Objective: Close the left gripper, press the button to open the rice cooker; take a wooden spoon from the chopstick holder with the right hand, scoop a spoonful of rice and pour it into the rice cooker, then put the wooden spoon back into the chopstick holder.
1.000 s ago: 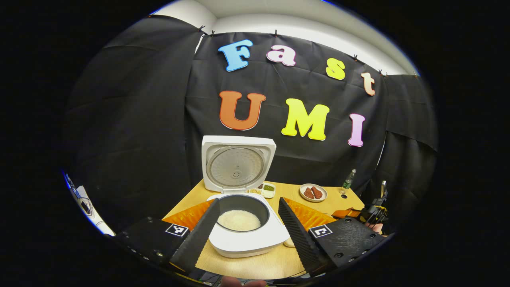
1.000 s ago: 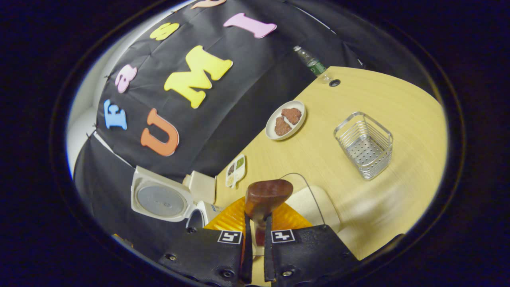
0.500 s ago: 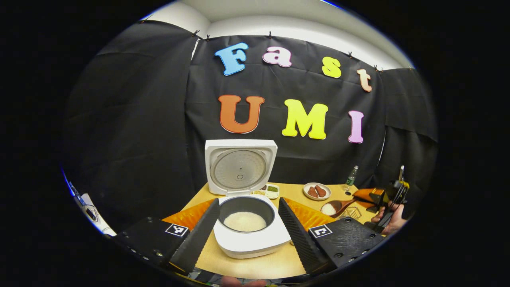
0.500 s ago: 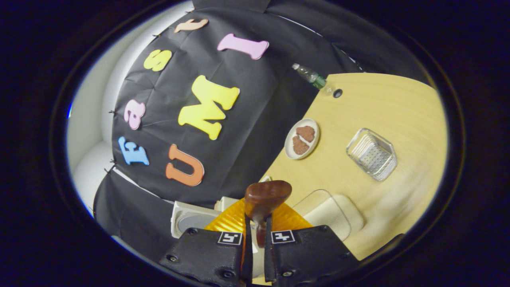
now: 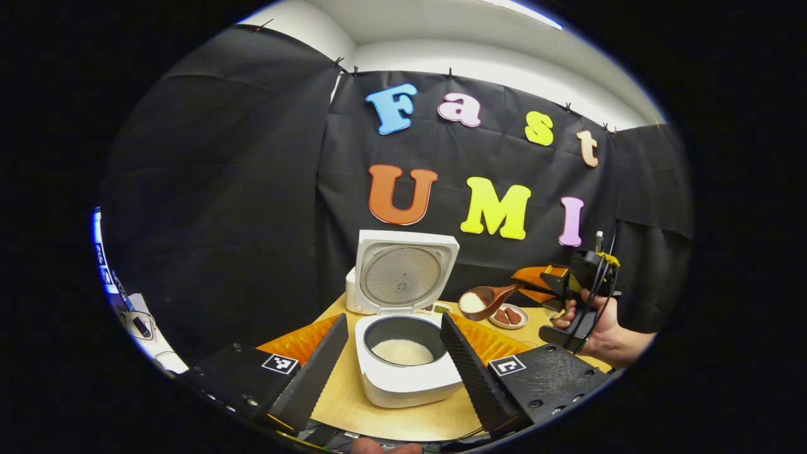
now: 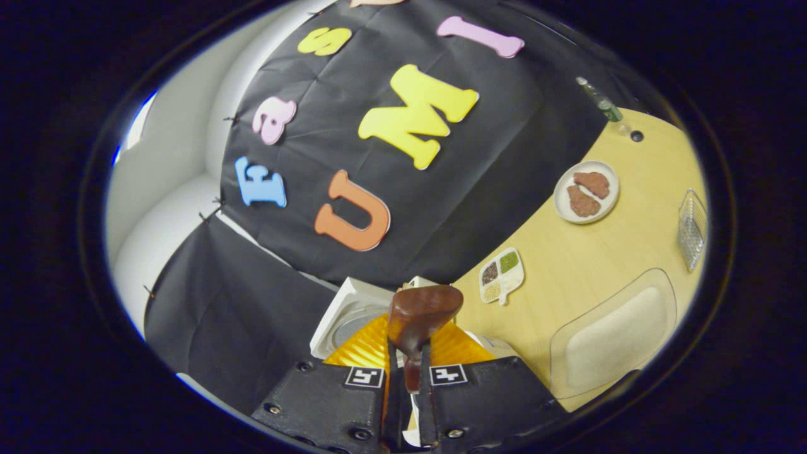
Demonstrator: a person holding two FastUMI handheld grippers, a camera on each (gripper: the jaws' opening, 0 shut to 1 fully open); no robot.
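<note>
one brown wooden spoon (image 5: pixel 484 301) heaped with rice hangs beside the open white rice cooker (image 5: pixel 406 353). right hand-held gripper (image 6: pixel 408 372) is clamped on its handle; left hand-held gripper (image 5: pixel 394 353) is spread apart.

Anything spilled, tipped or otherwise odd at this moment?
Nothing stands out. The rice cooker is open with rice in its pot, and the wooden spoon, in the right claw, carries its rice level beside the lid.

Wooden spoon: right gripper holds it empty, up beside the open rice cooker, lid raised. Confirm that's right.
Not empty. The left gripper view shows the wooden spoon carrying a scoop of white rice in its bowl. The rest stands: the right gripper holds it by the handle, up beside the rice cooker, whose lid is raised.
</note>
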